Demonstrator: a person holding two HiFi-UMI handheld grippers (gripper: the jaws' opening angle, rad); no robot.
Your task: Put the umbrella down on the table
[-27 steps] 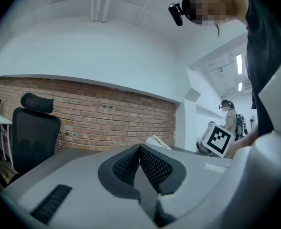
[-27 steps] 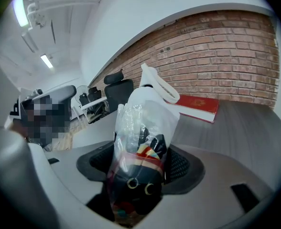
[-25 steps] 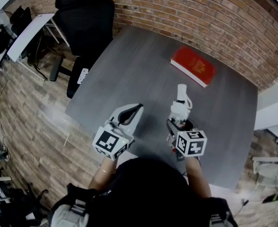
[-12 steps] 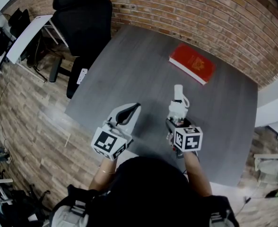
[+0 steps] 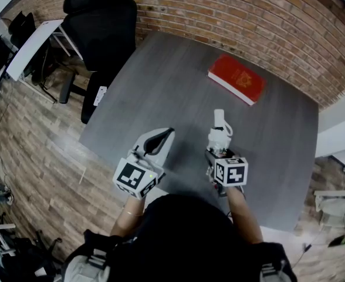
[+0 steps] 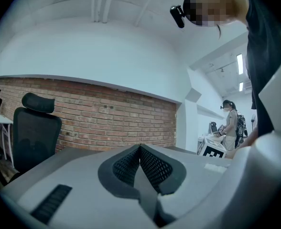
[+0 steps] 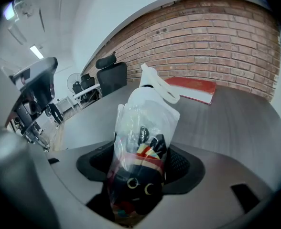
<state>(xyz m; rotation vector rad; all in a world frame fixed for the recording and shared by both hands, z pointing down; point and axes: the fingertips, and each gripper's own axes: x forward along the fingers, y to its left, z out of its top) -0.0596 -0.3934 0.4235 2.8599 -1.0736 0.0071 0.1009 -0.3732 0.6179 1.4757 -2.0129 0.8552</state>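
A folded umbrella in a clear plastic sleeve, dark with coloured print and a white handle end, is clamped between the jaws of my right gripper. It points away from me, held over the grey table near its front edge. In the right gripper view the right gripper pinches the umbrella's lower part, and the white strap sticks out toward the brick wall. My left gripper hovers to the left over the table, jaws pressed together with nothing in them; its left gripper view shows the left gripper shut.
A red book lies at the table's far right; it also shows in the right gripper view, red book. A black office chair stands beyond the table's far left corner. A brick wall runs behind. A person stands far off.
My right gripper with the umbrella has shifted slightly up-left in the head view. The left gripper has barely moved.
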